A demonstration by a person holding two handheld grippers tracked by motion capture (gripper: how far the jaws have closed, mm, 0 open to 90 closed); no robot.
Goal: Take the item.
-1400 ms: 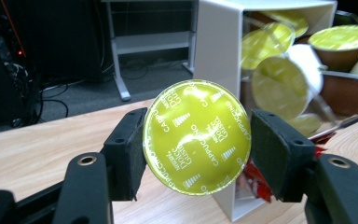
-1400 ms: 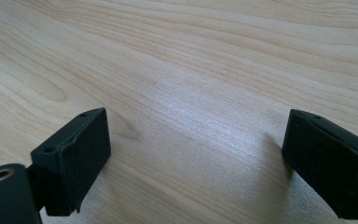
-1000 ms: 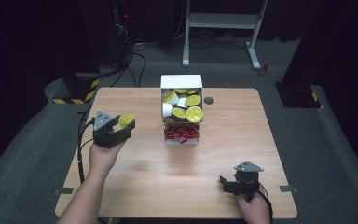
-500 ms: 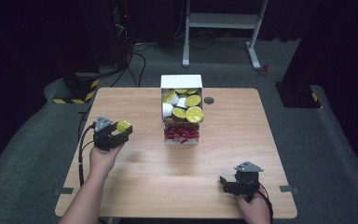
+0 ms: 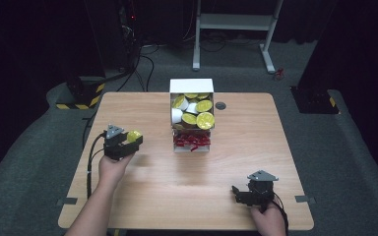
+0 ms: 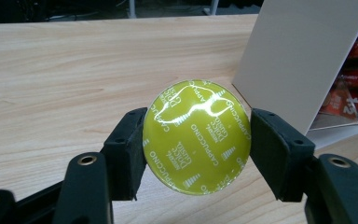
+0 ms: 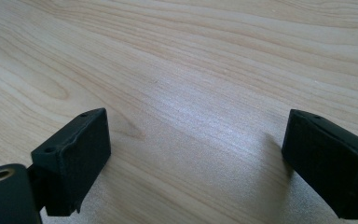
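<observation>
A coffee capsule with a yellow-green foil lid (image 6: 196,136) printed "cappuccino" sits clamped between the pads of my left gripper (image 6: 196,154). From above, that left gripper (image 5: 128,141) hovers over the table's left side with the capsule (image 5: 134,135) at its tip. A white open box (image 5: 192,110) at the table's far middle holds several more yellow-lidded and white capsules; its white wall (image 6: 303,60) rises to the right in the left gripper view. My right gripper (image 5: 240,195) rests low near the front right edge, jaws wide apart over bare wood (image 7: 196,140).
A red-printed flap or packet (image 5: 192,141) lies at the box's front. A small dark round grommet (image 5: 220,105) sits in the wooden tabletop (image 5: 285,147) right of the box. Cables trail from the left gripper off the left edge.
My left gripper has drawn back toward the person and slightly left, carrying the capsule away from the box. The right gripper has stayed put.
</observation>
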